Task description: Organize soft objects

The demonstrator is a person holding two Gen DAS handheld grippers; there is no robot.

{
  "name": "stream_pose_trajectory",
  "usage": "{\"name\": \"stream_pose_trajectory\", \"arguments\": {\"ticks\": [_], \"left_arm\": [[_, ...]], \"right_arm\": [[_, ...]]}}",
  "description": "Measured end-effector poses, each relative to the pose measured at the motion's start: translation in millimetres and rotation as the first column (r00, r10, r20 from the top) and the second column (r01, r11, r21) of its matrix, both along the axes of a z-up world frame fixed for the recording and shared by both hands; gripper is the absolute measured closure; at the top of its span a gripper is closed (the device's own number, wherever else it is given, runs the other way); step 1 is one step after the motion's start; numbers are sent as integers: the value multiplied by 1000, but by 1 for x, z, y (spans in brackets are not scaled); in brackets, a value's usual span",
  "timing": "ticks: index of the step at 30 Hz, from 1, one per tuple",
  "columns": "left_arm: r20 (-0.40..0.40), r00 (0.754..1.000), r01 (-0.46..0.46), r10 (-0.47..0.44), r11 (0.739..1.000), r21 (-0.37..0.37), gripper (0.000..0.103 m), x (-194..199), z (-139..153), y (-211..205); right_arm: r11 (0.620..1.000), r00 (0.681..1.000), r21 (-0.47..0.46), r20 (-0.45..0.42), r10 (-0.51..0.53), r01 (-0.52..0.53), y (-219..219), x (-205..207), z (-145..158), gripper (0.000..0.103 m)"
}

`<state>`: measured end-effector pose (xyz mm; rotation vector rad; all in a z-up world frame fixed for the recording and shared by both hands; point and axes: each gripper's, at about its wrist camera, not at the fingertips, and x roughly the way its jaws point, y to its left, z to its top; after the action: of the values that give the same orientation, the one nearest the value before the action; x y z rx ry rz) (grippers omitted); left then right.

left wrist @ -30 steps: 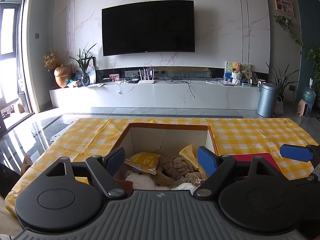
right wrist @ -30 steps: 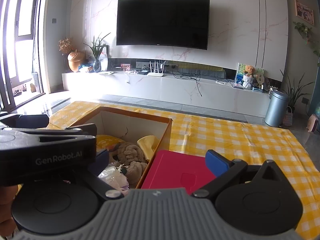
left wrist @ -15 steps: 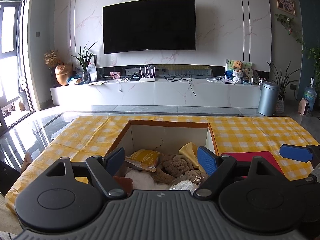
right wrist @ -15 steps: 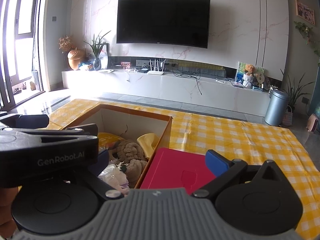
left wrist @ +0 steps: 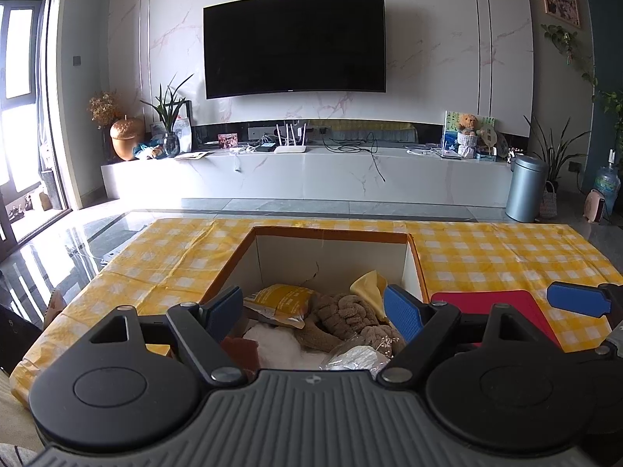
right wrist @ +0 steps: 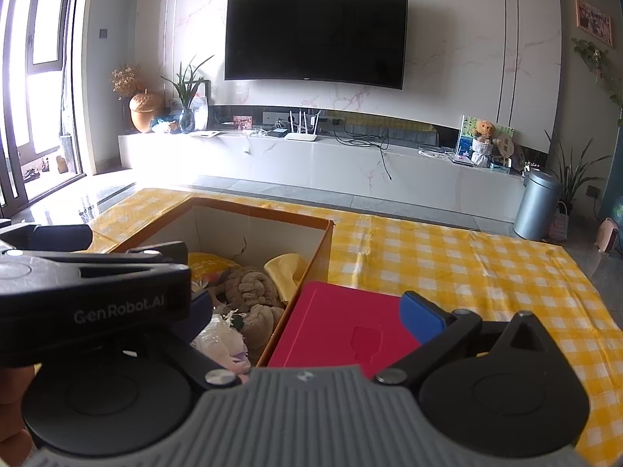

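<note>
- Both jaws stand spread and empty: left gripper (left wrist: 313, 311) above the box (left wrist: 331, 235), right gripper (right wrist: 311, 311) just beside it.
- Brown plush (left wrist: 346, 317), yellow packet (left wrist: 282, 303) and yellow cloth (left wrist: 370, 292) lie inside the box (jumbled together).
- Red lid (right wrist: 342, 327) lies touching the box on the checkered counter (right wrist: 486, 272).

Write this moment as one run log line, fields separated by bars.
left gripper: open, empty, over box | right gripper: open, empty | box: soft items inside | red lid: beside box
</note>
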<state>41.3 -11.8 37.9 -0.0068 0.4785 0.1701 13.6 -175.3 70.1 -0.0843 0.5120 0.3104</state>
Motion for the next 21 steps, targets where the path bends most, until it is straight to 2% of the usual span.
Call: {"name": "stream_pose_trajectory", "arguments": {"ticks": [21], "left_arm": [[-9,1000,6,-6,1000,16,7,1,-3,0]], "right_arm": [[1000,1000,-15,-11,0,0,0,1,-2,3]]}}
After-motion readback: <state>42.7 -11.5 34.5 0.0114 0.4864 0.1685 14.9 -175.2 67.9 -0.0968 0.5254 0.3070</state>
